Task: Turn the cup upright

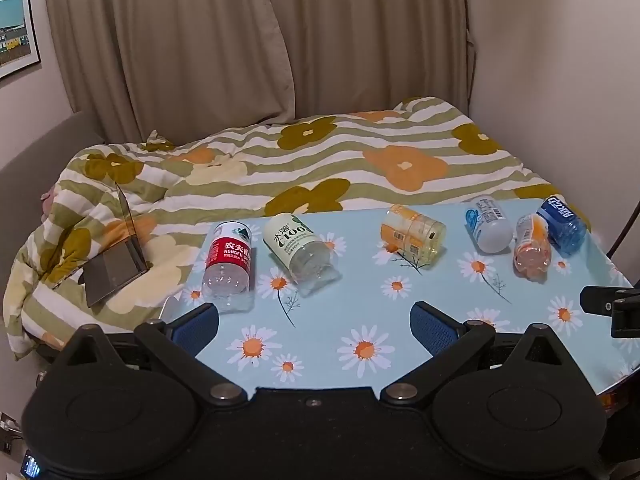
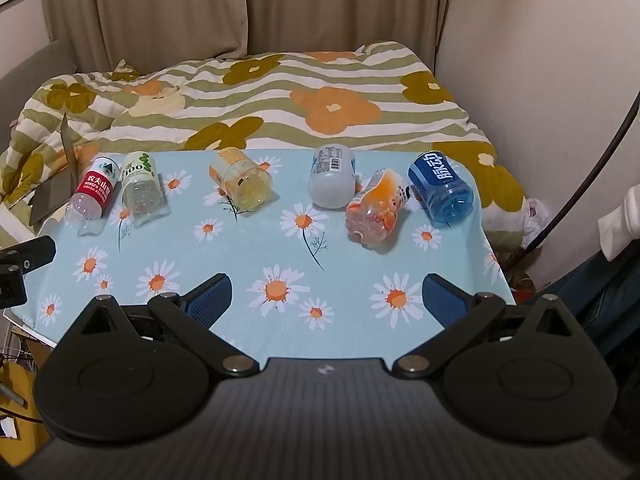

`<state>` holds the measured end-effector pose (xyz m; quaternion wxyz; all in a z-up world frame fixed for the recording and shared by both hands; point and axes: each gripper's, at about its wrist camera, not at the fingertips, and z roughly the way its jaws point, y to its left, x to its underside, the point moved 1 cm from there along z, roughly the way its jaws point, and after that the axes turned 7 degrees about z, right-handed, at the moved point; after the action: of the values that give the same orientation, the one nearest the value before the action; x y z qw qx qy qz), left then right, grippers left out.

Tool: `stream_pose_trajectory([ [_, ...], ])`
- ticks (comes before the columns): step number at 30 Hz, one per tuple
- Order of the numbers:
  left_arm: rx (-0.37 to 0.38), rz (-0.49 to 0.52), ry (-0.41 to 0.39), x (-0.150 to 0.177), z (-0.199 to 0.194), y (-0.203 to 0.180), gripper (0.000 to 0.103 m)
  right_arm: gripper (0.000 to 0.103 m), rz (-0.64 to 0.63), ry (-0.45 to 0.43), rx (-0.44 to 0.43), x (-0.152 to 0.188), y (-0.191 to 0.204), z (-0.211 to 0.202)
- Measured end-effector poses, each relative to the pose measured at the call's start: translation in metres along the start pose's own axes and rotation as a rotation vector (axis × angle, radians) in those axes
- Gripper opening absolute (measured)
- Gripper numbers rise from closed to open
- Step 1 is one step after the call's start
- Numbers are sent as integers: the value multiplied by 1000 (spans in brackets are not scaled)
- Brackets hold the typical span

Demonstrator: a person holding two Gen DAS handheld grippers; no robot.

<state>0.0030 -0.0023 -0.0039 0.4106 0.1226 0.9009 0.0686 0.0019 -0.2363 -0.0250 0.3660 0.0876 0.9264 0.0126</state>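
A table [image 2: 340,248] under a pale blue daisy-print cloth is standing against a bed [image 2: 280,92] with a striped floral quilt; beige curtains [image 2: 160,4] are hanging behind, and a framed picture [image 1: 14,32] is showing on the wall at 9 o'clock. Six cut-bottle cups are lying on their sides along the far edge: red-label cup [image 2: 94,192], green-label cup [image 2: 140,184], yellow cup [image 2: 242,180], white cup [image 2: 332,180], orange cup [image 2: 378,208] and blue cup [image 2: 440,188]. Their bases are pointing toward the cameras, long axes running roughly 6 to 12 o'clock; openings are facing away and staying hidden. A laptop [image 1: 116,256] is resting on the quilt, partly cut off. The left gripper [image 1: 316,320] and right gripper [image 2: 326,296] are hovering with fingers apart, holding nothing.
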Motion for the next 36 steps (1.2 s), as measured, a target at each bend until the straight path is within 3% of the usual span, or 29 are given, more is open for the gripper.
stream_pose_trajectory([
  [36,8,-2,4,0,4,-2,103,103,3,5,0,-2,3,0],
])
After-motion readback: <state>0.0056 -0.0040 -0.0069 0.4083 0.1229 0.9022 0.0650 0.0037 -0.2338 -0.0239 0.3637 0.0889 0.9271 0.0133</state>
